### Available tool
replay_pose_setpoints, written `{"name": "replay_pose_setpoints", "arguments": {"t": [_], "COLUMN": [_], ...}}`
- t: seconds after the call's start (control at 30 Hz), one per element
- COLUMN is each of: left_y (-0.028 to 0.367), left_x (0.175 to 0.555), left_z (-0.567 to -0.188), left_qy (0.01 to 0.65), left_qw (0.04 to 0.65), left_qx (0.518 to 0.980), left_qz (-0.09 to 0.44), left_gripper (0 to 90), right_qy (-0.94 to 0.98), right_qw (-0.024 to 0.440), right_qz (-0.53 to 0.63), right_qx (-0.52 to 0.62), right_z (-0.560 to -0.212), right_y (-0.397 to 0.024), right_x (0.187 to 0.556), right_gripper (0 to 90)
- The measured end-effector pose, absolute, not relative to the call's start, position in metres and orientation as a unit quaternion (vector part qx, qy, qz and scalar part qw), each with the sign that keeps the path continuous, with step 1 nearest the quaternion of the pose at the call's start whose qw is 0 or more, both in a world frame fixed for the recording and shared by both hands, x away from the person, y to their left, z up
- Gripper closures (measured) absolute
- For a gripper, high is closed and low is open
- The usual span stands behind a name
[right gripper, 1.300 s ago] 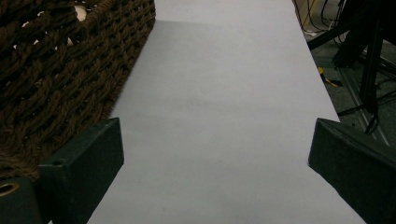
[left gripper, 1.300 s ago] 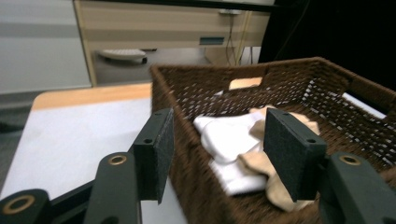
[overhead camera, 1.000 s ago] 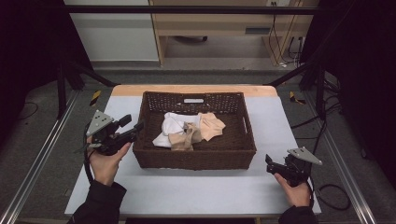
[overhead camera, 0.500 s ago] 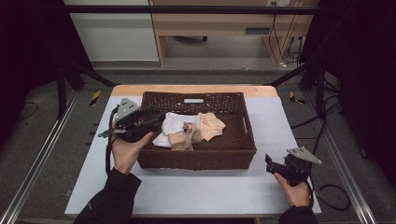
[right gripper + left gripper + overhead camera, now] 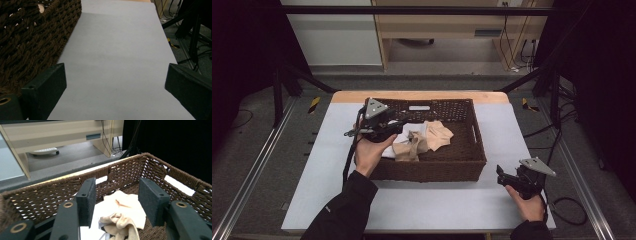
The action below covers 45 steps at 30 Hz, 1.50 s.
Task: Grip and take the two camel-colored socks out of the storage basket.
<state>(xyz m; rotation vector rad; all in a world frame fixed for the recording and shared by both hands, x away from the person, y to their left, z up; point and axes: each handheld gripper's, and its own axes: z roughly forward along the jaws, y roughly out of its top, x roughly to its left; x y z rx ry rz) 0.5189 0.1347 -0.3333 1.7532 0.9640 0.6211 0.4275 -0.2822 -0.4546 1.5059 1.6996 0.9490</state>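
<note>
No readable writing showed. The left tongs point(image 5: 399, 122), jaws apart, hung over the beige cloths point(image 5: 125, 213) in the wicker basket point(image 5: 464, 150); the right tongs point(image 5: 504, 176), wide apart, rested on the worktop point(image 5: 120, 62).

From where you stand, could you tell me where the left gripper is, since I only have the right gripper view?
Observer: The left gripper is over the basket's left part, held above the cloths.
Operator: Thank you. Are its jaws open?
Observer: Yes, the left gripper view shows them apart with nothing between them; a beige cloth lies below.
Operator: And is my right gripper near the basket?
Observer: It sits on the table, off the basket's near right corner, jaws open.
</note>
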Motion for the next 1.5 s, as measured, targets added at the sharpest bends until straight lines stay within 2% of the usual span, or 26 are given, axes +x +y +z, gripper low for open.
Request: {"name": "replay_pose_setpoints", "arguments": {"t": [0.37, 0.57, 0.7, 0.97, 1.13, 1.5], "left_y": [0.11, 0.096, 0.093, 0.087, 0.082, 0.082], "left_x": [0.535, 0.542, 0.543, 0.553, 0.555, 0.553], "left_z": [-0.354, -0.369, -0.371, -0.387, -0.4, -0.406], "left_qy": [0.394, 0.382, 0.377, 0.384, 0.398, 0.402], "left_qw": [0.486, 0.461, 0.472, 0.455, 0.422, 0.395], "left_qx": [0.735, 0.759, 0.754, 0.764, 0.78, 0.798], "left_qz": [0.261, 0.255, 0.258, 0.251, 0.235, 0.214], "left_gripper": [49.9, 50.4, 50.6, 47.9, 42.1, 38.3], "right_qy": [0.652, 0.656, 0.656, 0.656, 0.655, 0.658], "right_qw": [0.331, 0.334, 0.336, 0.338, 0.337, 0.337], "right_qz": [0.363, 0.359, 0.356, 0.356, 0.356, 0.35], "right_qx": [0.577, 0.574, 0.574, 0.574, 0.575, 0.575], "right_z": [-0.455, -0.456, -0.456, -0.456, -0.456, -0.458], "right_y": [-0.283, -0.282, -0.282, -0.282, -0.283, -0.283], "right_x": [0.429, 0.43, 0.43, 0.43, 0.43, 0.431], "right_gripper": [4.2, 4.4, 4.4, 4.3, 4.3, 4.3]}}
